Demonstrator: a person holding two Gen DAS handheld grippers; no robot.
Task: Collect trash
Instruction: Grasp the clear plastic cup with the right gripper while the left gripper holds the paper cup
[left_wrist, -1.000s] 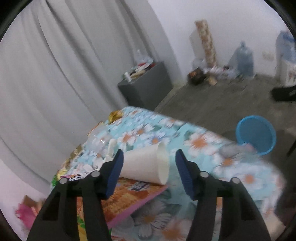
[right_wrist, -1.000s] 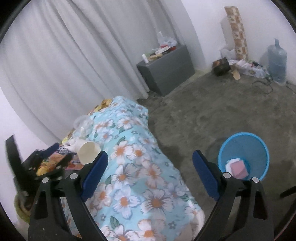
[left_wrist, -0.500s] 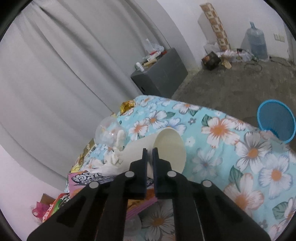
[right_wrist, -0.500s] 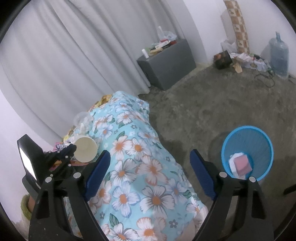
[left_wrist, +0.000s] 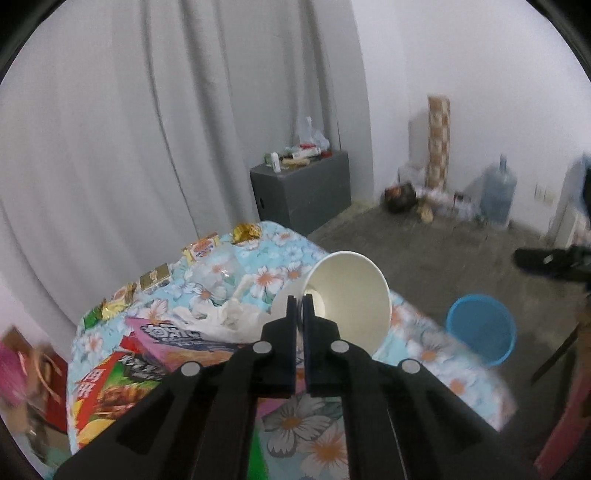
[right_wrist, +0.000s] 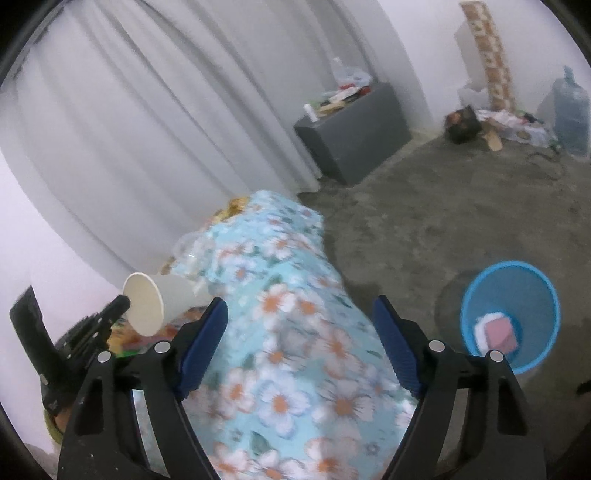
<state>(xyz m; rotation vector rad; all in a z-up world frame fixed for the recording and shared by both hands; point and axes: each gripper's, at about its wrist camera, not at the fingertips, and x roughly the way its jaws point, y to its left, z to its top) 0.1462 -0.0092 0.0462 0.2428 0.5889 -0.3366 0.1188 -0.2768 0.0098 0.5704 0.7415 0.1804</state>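
The left gripper (left_wrist: 299, 301) is clamped on the rim of a white paper cup (left_wrist: 351, 291), one finger inside the mouth and one outside, so the cup hangs off the fingertips with its open mouth turned toward the camera, lifted above the table with the flowered cloth (left_wrist: 417, 354). Beneath it lie snack packets (left_wrist: 122, 373) and a crumpled white plastic bag (left_wrist: 221, 317). From the right wrist view the same cup (right_wrist: 159, 299) sits at the far left, tilted on its side, well apart from the right gripper (right_wrist: 301, 336), whose blue-padded fingers stand wide apart and hold nothing. A blue bin (right_wrist: 511, 314) stands on the floor beside the table, with a pink item (right_wrist: 500, 332) in it
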